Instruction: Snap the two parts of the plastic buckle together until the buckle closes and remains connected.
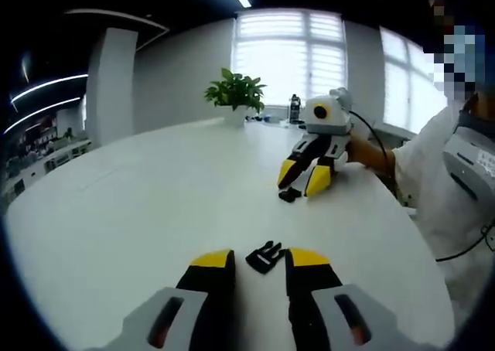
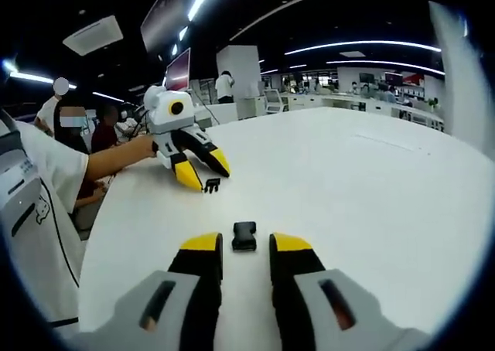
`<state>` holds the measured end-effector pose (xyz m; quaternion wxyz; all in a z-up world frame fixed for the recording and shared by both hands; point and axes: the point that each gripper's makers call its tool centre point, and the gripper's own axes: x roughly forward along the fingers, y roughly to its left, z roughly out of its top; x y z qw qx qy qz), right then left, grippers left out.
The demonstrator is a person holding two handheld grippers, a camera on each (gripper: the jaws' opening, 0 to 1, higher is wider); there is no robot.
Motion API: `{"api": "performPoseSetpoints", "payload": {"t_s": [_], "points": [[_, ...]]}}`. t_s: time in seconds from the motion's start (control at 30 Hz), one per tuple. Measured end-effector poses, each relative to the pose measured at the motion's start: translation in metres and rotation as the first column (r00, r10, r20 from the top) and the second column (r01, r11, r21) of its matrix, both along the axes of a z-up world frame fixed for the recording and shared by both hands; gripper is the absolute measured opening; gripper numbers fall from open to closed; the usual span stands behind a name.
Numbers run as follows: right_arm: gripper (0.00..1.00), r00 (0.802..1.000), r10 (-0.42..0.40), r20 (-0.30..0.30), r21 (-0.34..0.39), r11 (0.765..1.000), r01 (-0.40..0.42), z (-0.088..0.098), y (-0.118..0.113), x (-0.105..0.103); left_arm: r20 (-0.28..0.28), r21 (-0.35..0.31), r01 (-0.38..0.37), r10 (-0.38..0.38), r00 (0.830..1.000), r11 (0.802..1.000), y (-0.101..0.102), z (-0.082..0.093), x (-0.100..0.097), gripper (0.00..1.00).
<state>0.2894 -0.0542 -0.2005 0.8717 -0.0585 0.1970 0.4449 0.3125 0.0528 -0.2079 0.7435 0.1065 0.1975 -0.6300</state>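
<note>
The black buckle lies in two separate pieces on the white table [image 1: 139, 212]. The pronged piece [image 1: 264, 257] rests on the table just ahead of my left gripper [image 1: 260, 260], between its open yellow-tipped jaws. The socket piece [image 2: 244, 235] lies the same way between the open jaws of my right gripper [image 2: 246, 244]. Each gripper faces the other across the table. In the left gripper view the right gripper [image 1: 300, 187] stands over the socket piece [image 1: 289, 194]. In the right gripper view the left gripper [image 2: 207, 177] stands by the pronged piece [image 2: 212, 185].
A potted plant [image 1: 235, 94] and a dark bottle [image 1: 294, 107] stand at the table's far edge by the windows. The person in a white shirt [image 1: 441, 181] sits at the table's side. Other people [image 2: 104, 127] and a pillar [image 2: 236, 69] are behind.
</note>
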Motion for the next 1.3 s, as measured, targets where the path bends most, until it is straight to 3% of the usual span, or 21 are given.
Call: {"api": "performPoseSetpoints", "payload": {"t_s": [0.43, 0.73, 0.93, 1.07, 1.3], "points": [[0.12, 1.0, 0.013, 0.019, -0.027, 1.0, -0.012, 0.0, 0.002, 0.0, 0.033, -0.002, 0.021, -0.021, 0.999, 1.0, -0.001, 0.0, -0.003, 0.15], [0.12, 0.999, 0.038, 0.028, -0.052, 0.998, -0.037, 0.0, 0.003, 0.0, 0.034, -0.004, 0.017, -0.017, 0.999, 1.0, -0.001, 0.0, -0.004, 0.12], [0.12, 0.998, 0.064, 0.018, -0.024, 0.998, -0.064, 0.005, 0.004, 0.002, 0.022, -0.01, 0.022, -0.021, 1.0, 1.0, -0.001, 0.003, -0.008, 0.12], [0.12, 0.993, 0.109, 0.049, -0.042, 0.993, -0.107, 0.011, 0.007, 0.002, 0.027, -0.026, 0.026, -0.025, 0.999, 0.999, -0.002, 0.009, -0.009, 0.12], [0.12, 0.981, 0.189, 0.041, -0.061, 0.981, -0.186, 0.011, 0.015, -0.006, 0.035, -0.037, 0.05, -0.049, 0.998, 0.998, -0.006, 0.013, -0.014, 0.12]]}}
